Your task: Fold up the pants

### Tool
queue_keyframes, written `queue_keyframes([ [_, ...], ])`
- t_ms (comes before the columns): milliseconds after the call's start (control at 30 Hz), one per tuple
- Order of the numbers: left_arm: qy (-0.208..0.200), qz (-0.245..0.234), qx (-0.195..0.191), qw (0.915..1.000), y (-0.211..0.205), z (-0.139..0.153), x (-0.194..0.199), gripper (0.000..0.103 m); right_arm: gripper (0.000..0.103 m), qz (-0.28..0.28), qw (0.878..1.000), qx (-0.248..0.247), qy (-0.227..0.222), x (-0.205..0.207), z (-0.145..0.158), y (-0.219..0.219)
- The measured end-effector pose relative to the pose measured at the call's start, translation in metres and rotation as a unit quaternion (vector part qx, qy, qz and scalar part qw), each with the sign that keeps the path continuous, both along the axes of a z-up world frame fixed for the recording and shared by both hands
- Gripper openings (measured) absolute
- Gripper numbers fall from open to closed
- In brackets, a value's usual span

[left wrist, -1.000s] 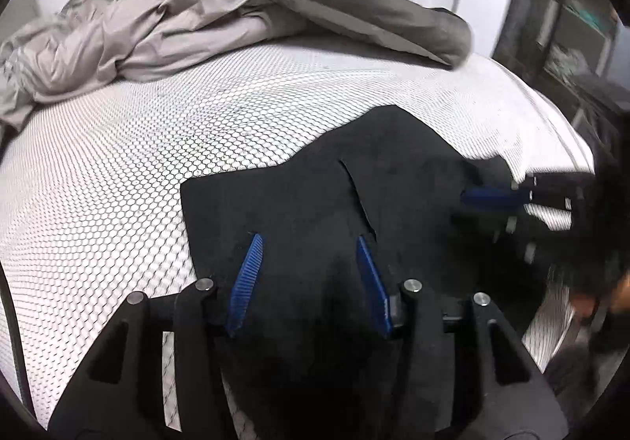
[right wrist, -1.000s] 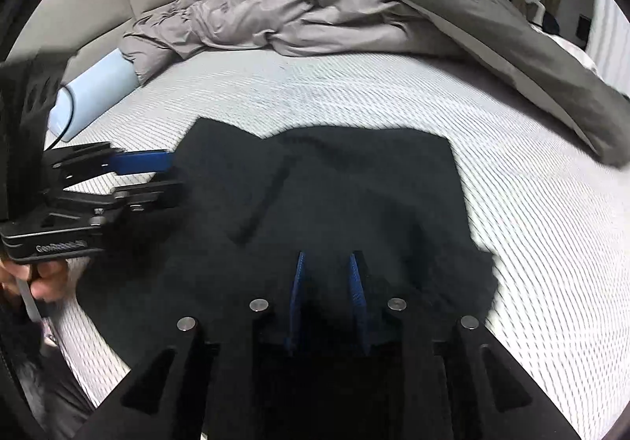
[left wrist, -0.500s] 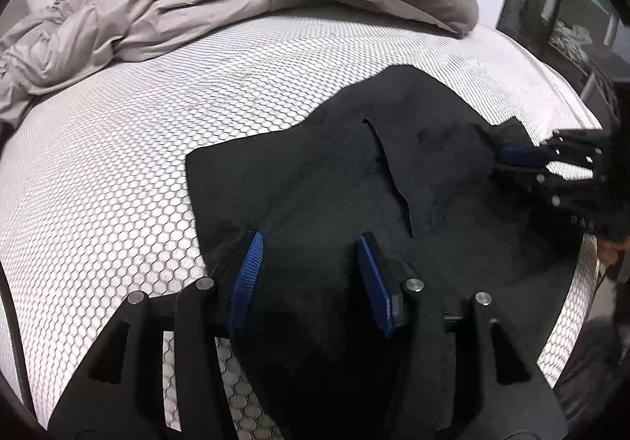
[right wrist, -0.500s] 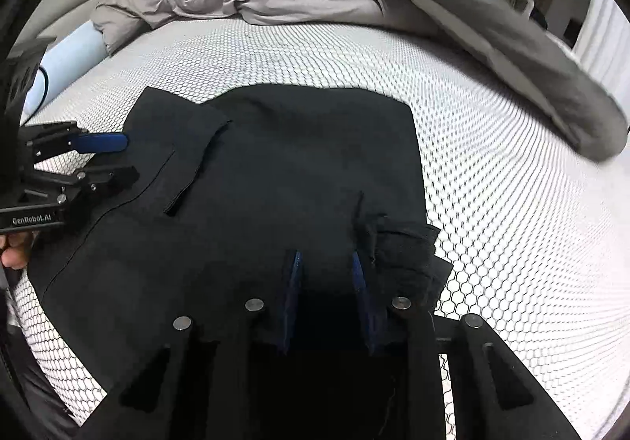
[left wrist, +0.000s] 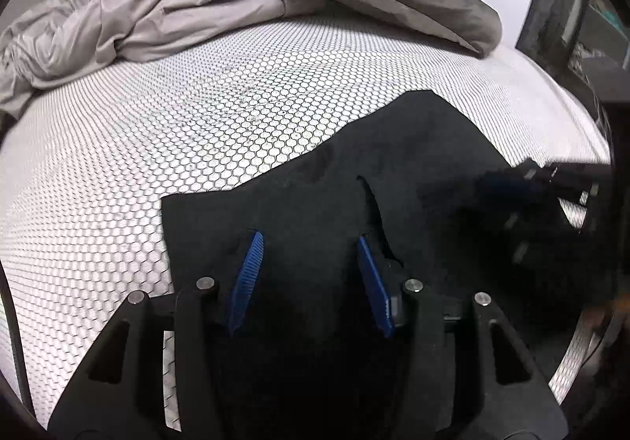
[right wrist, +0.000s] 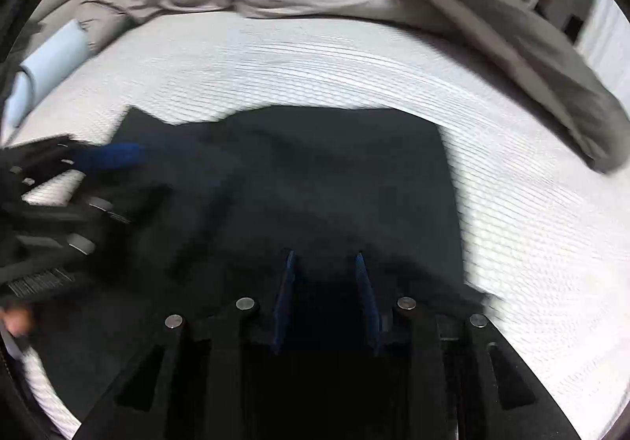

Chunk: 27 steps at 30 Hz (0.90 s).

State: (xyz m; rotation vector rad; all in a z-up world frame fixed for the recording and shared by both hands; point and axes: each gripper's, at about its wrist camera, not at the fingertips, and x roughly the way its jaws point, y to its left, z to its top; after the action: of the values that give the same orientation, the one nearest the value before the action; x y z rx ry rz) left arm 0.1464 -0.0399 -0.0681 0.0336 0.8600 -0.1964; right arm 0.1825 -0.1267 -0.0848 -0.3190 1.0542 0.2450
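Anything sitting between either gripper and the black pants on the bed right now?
Nothing visible does. The left gripper and the right gripper both stand open directly over the black fabric pants, which lie on the white honeycomb-patterned mattress. The crumpled grey duvet lies at the far side, clear of them.

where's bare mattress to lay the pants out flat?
Free: the wide band of mattress between the black pants and the rumpled grey duvet, and the strip right of the pants. Crowded: the near edge, where left gripper and right gripper hover.

Matt blk cloth pants [left wrist: 315,204], honeycomb-textured mattress [left wrist: 157,164]
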Motion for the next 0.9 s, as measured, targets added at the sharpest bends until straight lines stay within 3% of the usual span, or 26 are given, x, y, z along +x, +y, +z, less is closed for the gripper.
queue_keyframes([
  [33,-0.001,0.002,0.009,1.0,0.0,0.0,-0.006,0.048,0.027,-0.007,1.0,0.001,-0.004,-0.002,0.002,-0.01],
  [133,-0.011,0.027,0.039,0.9988,0.001,0.011,-0.037,0.048,0.028,0.004,0.999,0.042,-0.014,-0.021,0.013,-0.03],
  [167,-0.02,0.017,0.036,0.999,0.006,0.016,-0.036,0.048,0.03,0.006,0.999,0.042,-0.02,-0.028,0.019,-0.029],
  [233,-0.041,-0.031,-0.003,0.9987,-0.005,0.027,-0.075,0.048,0.032,0.022,0.996,0.074,-0.033,-0.046,0.034,-0.021],
  [333,-0.004,-0.081,-0.019,0.9965,-0.021,0.012,-0.085,0.048,0.034,0.086,0.988,0.124,-0.014,-0.064,0.034,0.007],
  [400,-0.003,-0.088,0.016,0.996,-0.026,-0.003,-0.086,0.049,0.034,0.11,0.989,0.102,0.014,-0.069,0.014,0.021],
  [467,-0.004,-0.095,0.015,0.9954,-0.02,-0.004,-0.093,0.049,0.034,0.11,0.992,0.067,0.012,-0.072,0.002,0.017],
  [567,-0.002,-0.071,0.0,0.9975,0.002,0.002,-0.106,0.051,0.034,0.075,0.996,0.039,-0.013,-0.081,0.011,-0.015],
  [700,-0.014,-0.039,-0.028,0.9987,0.027,0.012,-0.125,0.051,0.034,0.064,0.994,0.082,-0.032,-0.098,0.025,-0.031],
  [833,-0.015,-0.072,-0.061,0.9954,0.016,0.015,-0.134,0.053,0.035,0.119,0.983,0.141,-0.021,-0.117,0.029,-0.005],
  [900,-0.008,-0.094,-0.031,0.9951,0.0,0.005,-0.136,0.055,0.036,0.144,0.98,0.138,-0.001,-0.12,0.021,0.009],
])
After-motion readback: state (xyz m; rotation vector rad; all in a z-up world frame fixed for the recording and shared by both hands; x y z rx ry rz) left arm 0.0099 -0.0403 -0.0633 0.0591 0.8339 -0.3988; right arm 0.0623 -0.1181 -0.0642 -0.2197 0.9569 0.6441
